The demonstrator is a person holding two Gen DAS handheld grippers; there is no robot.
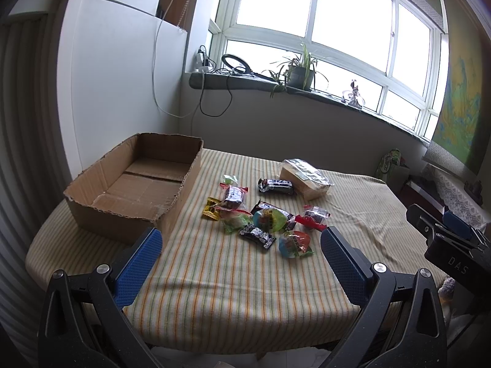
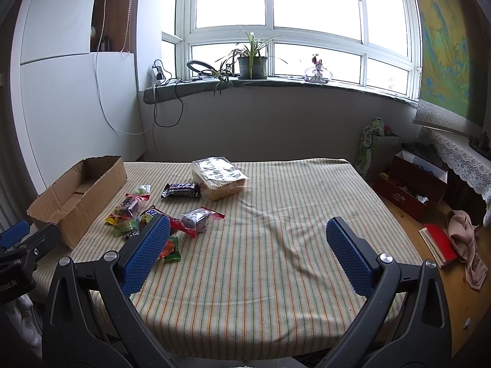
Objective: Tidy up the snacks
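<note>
The table [image 2: 276, 245], covered with a striped cloth, has much free surface on its right half. The cardboard box [image 1: 135, 184] stands open at the left edge, and nothing is seen inside. Right of the box lie the snacks: a clear bread pack [image 1: 305, 178] at the back, touching a dark bar [image 1: 276, 186] whose print is too blurred to read, then a loose pile of small sweets [image 1: 260, 217] near the middle. The left gripper [image 1: 241, 253] hovers before the pile, jaws wide apart and holding nothing. The right gripper [image 2: 248, 253] is over bare cloth, jaws also wide and empty; its body shows the letters "DAS" in the left view
</note>
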